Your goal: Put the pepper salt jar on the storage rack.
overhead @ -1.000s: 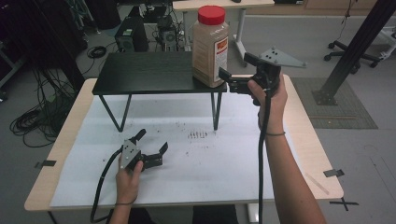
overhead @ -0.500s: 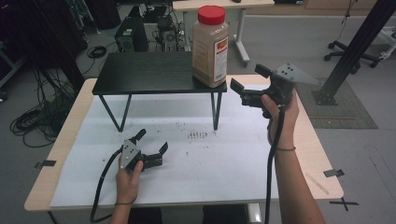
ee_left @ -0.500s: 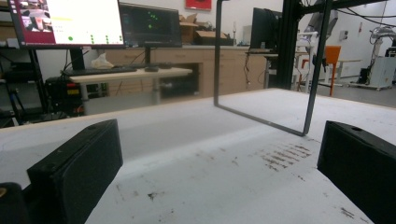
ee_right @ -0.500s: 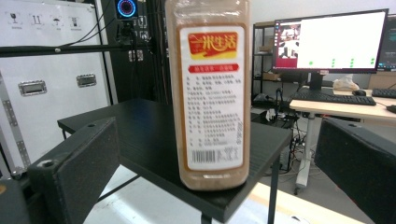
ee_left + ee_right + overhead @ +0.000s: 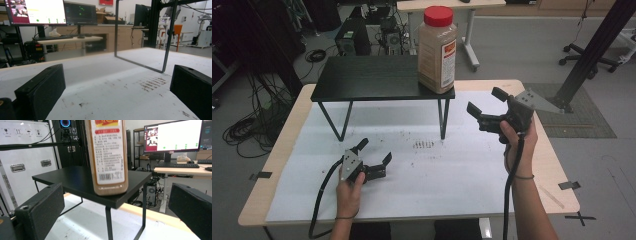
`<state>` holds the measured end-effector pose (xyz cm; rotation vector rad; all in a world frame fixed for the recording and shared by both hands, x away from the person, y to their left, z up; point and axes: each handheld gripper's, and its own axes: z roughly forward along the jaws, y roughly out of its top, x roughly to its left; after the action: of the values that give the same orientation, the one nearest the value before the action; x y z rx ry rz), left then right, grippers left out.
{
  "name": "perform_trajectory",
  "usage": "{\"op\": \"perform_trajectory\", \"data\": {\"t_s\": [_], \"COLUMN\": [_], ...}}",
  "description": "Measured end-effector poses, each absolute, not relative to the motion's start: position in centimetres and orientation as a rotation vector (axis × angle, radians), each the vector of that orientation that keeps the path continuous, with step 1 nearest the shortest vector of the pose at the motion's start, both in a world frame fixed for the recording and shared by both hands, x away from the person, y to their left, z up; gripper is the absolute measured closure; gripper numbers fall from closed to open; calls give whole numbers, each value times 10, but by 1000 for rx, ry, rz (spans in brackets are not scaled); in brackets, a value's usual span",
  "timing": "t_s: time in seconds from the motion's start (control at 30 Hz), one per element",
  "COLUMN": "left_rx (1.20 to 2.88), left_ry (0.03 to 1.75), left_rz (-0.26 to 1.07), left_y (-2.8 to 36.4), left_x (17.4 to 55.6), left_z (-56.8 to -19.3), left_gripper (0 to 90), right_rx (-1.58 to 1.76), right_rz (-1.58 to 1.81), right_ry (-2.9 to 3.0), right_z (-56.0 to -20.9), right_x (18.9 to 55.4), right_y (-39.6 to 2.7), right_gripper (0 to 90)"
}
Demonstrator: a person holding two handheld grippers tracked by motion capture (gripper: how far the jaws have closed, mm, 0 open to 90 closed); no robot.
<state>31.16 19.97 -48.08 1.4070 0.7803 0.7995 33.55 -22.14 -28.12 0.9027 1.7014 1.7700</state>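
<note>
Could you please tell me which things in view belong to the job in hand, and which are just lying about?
In the job:
- jar, upright on the shelf's corner
- shelf under it
- right claw, open, apart from the jar
- left claw, open, low over the table

Lying about:
- dark specks on the table
- monitor and keyboard on desks behind

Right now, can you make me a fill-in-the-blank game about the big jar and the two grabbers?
1. The jar has a lid coloured ____.
2. The jar stands on the small black ____, near its right corner.
3. The right gripper has its jaws ____, with nothing between them.
4. The left gripper is low over the white ____ that covers the table.

Missing words: red; shelf; open; sheet
</note>
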Motion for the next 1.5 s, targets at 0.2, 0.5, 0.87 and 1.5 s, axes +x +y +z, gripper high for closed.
{"op": "perform_trajectory", "data": {"t_s": [0.2,0.5,0.87,1.5], "left_rx": [1405,1407,1406,1405], "left_ry": [782,782,782,781], "left_rz": [799,799,799,798], "left_y": [200,200,200,200], "left_x": [312,312,312,312], "left_z": [-481,-481,-481,-481], "left_gripper": [2,3,2,3], "right_rx": [923,954,997,1036], "right_rz": [1773,1791,1798,1733], "right_ry": [1697,1681,1677,1678], "right_z": [-295,-314,-341,-390], "right_x": [330,325,322,316], "right_y": [-228,-237,-240,-233], "right_gripper": [1,0,1,0]}}
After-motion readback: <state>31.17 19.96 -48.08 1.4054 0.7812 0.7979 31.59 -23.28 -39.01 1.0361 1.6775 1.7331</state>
